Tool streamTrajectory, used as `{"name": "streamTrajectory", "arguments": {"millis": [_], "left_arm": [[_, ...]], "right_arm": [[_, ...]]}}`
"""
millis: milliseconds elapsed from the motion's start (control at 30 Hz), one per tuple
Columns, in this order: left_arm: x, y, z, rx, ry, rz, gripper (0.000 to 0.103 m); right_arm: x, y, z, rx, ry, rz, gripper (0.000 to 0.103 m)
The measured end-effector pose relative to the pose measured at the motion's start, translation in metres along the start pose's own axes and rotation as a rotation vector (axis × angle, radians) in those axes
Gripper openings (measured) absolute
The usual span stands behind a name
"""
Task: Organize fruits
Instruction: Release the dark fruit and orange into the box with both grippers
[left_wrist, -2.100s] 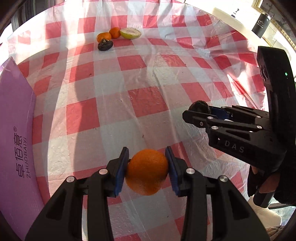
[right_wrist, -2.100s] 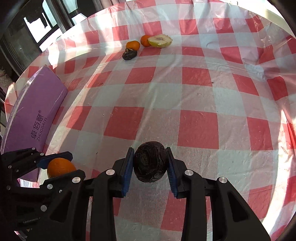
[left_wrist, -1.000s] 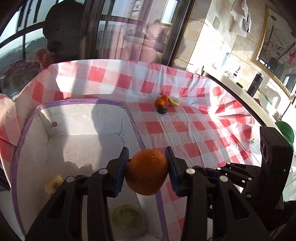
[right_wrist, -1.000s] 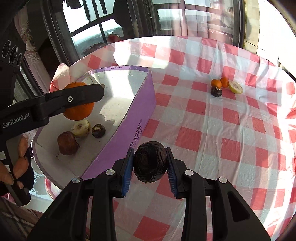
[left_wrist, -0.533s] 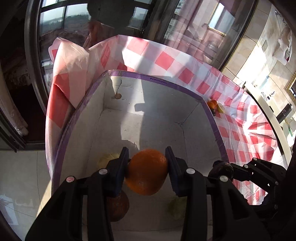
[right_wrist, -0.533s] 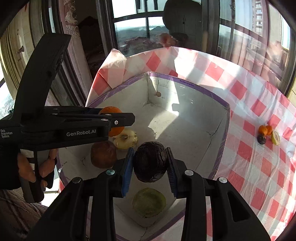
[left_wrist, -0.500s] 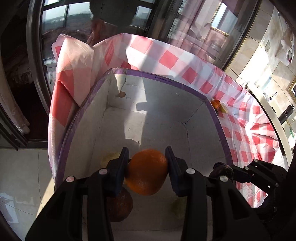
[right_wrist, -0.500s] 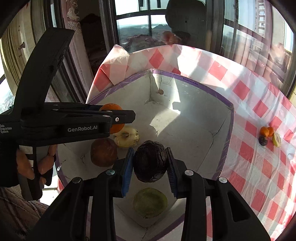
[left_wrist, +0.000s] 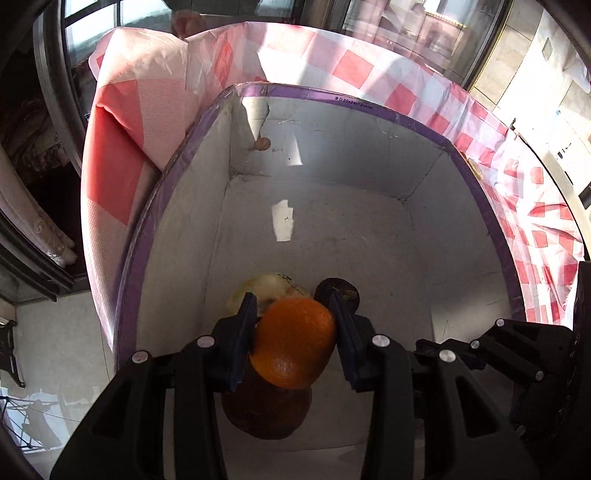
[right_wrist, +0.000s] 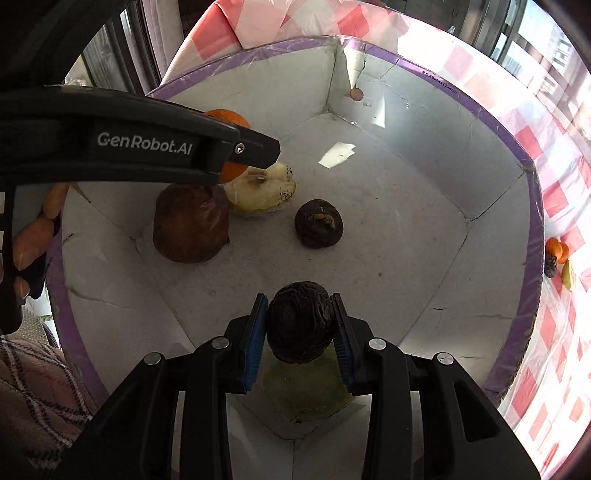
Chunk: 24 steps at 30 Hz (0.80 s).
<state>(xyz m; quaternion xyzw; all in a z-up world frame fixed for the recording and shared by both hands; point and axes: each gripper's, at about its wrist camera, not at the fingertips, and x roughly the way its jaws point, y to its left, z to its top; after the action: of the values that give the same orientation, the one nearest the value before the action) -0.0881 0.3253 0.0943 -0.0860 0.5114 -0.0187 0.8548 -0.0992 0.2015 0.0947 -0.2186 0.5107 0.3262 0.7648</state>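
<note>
My left gripper (left_wrist: 293, 338) is shut on an orange (left_wrist: 293, 341) and holds it inside the purple-rimmed white box (left_wrist: 332, 206), above a brown fruit (left_wrist: 266, 410) and a pale yellow fruit (left_wrist: 273, 286). My right gripper (right_wrist: 299, 326) is shut on a dark wrinkled fruit (right_wrist: 299, 326) above a green fruit (right_wrist: 306, 387) in the same box (right_wrist: 406, 206). In the right wrist view the left gripper (right_wrist: 243, 147) and its orange (right_wrist: 229, 118) are at the left, over the brown fruit (right_wrist: 190, 229) and yellow fruit (right_wrist: 262, 190). A small dark fruit (right_wrist: 319, 223) lies mid-box.
The red-checked tablecloth (right_wrist: 554, 192) surrounds the box. Small fruits, among them an orange one (right_wrist: 556, 249), lie on the cloth at the right. A window frame (left_wrist: 48, 110) and floor are beyond the box's left wall.
Both grippers have moved from the table over to the box and down into it, each still holding its fruit. The box floor and its fruits are now much closer.
</note>
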Motion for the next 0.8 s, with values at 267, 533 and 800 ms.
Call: {"name": "streamTrajectory", "arguments": {"millis": [267,533,800], "left_arm": [[0.004,0.0,0.001,0.001,0.023,-0.016,0.051],[0.006,-0.009,-0.002,0.042,0.042,-0.027,0.068],[0.002,-0.012,-0.007,0.06,0.029,-0.032,0.072]], "right_arm": [[-0.006,-0.008,-0.004,0.044,-0.02,-0.013,0.037],[-0.018,-0.007,-0.008,0.046,-0.06,-0.02,0.065],[-0.022,-0.005,-0.009,0.045,-0.097,0.002,0.071]]}}
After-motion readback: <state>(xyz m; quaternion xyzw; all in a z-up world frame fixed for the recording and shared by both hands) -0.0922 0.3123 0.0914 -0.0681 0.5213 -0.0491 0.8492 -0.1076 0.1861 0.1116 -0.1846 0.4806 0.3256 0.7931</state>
